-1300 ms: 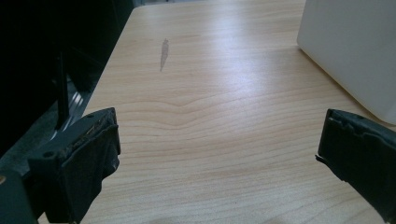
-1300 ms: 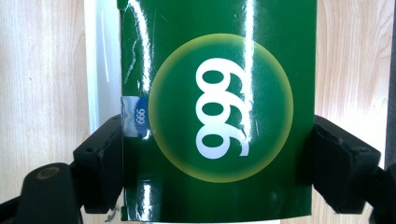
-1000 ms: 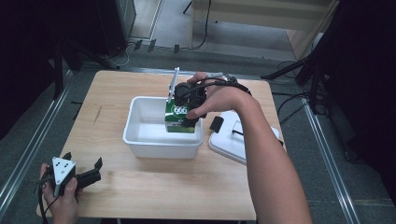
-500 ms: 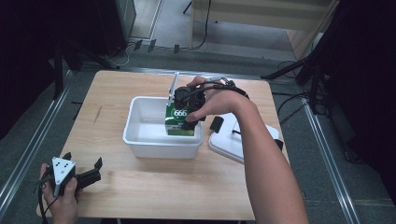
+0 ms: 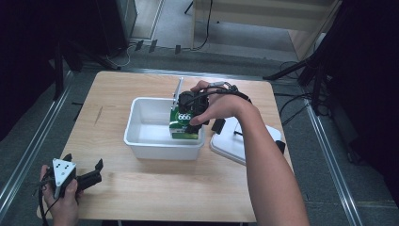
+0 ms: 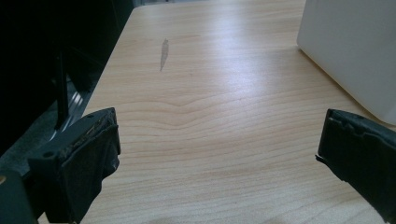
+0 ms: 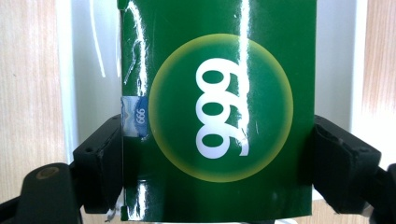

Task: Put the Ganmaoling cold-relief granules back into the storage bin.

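Looking down from the high view, the right gripper point(image 5: 192, 109) pinches a green carton point(image 5: 183, 123) and holds it over the right end of the white bin point(image 5: 141, 141), its lower part already inside the walls and close against the right one. A white lid point(image 5: 244, 141) lies on the table point(image 5: 117, 197) just right of the bin. The left gripper point(image 5: 87, 175) rests near the table's front left corner, well apart from the work.

The left gripper view has its two black jaws spread wide with bare wood between them and one corner of the bin point(image 6: 355, 51) at the upper right; it settles what the high view leaves too small to read, that this gripper holds nothing.

The right gripper view shows the carton point(image 7: 217, 107) clamped at both side faces by the pads point(image 7: 100, 161), a yellow ring with "666" facing the camera. It gives the grip, which the hand covers from above, but not how near the bin floor is.

The risk, as a judgement: the glossy faces could slip through the pads, or the carton's lower edge could catch the right wall and tilt; letting go too high would let it topple
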